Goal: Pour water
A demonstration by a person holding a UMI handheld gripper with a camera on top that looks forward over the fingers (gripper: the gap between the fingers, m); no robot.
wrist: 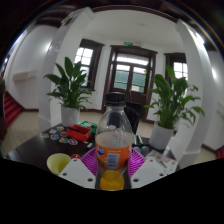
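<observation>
A clear plastic bottle (pixel 114 140) with a dark cap, an orange label and orange liquid in its lower part stands upright between my fingers. My gripper (pixel 112 163) is shut on the bottle, with both magenta pads (pixel 91 160) pressed against its sides at label height. A yellow cup (pixel 58 162) sits on the dark table just left of my left finger.
The round dark table (pixel 30 152) holds small items behind the bottle, red and green among them. Two large potted plants (pixel 70 88) stand left and right at the back. White chairs, windows and a double door (pixel 132 72) lie beyond.
</observation>
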